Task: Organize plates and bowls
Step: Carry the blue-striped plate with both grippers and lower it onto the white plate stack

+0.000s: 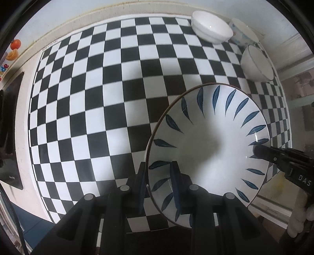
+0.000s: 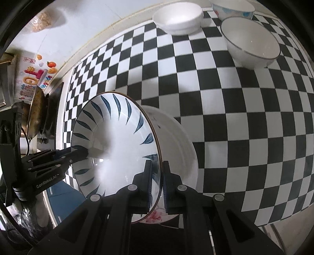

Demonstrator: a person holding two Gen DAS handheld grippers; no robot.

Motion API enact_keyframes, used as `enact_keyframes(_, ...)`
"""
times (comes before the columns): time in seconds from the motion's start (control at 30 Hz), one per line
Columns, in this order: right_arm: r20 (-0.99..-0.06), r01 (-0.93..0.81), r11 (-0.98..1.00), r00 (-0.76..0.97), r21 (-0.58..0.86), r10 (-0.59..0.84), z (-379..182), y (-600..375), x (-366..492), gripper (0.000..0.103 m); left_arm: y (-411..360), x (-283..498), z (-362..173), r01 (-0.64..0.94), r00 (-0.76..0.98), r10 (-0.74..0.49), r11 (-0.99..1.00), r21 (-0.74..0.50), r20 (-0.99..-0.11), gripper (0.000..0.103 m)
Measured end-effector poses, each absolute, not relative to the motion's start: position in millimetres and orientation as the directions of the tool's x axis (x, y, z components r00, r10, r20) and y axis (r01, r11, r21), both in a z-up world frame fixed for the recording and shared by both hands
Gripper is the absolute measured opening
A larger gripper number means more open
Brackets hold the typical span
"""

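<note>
Both tools pinch the rim of the leaf-patterned bowl (image 1: 208, 149) from opposite sides: the left tool (image 1: 159, 176) on one edge, the right tool (image 2: 158, 172) on the other. It hangs above the checkered worktop (image 1: 98, 98), well apart from three bowls (image 2: 177, 17) at the far corner.
</note>
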State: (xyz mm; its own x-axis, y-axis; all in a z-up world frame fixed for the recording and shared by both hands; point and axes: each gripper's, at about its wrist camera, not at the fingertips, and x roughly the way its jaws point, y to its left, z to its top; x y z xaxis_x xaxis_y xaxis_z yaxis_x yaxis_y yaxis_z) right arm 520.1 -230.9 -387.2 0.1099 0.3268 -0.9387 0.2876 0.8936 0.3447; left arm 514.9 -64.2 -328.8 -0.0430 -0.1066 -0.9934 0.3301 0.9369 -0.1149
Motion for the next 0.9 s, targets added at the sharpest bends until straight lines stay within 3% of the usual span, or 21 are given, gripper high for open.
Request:
enact_keyframes(0.37, -0.942, 0.295, 0.896, 0.062, 0.332, 0.329, -418.3, -230.4, 516.5, 0.011, -72.8, 507.1, -357.5, 0.334, -0.091, -0.056, 0.939, -0.083, -0.994, 0.021)
enact_keyframes(0.73, -0.954, 0.275, 0.915, 0.029, 0.295, 0.299, -432.3, -220.6, 516.4, 0.011, -89.1, 501.7, -354.8, 0.371, -0.056, 0.011, 0.929, -0.01, -0.998, 0.02)
enact_keyframes(0.9, -0.948, 0.285, 0.907, 0.016, 0.309, 0.318, -436.7, -217.7, 514.1, 0.01, -114.4, 496.1, -349.2, 0.399, -0.063, -0.013, 0.916, -0.037, -0.998, 0.021)
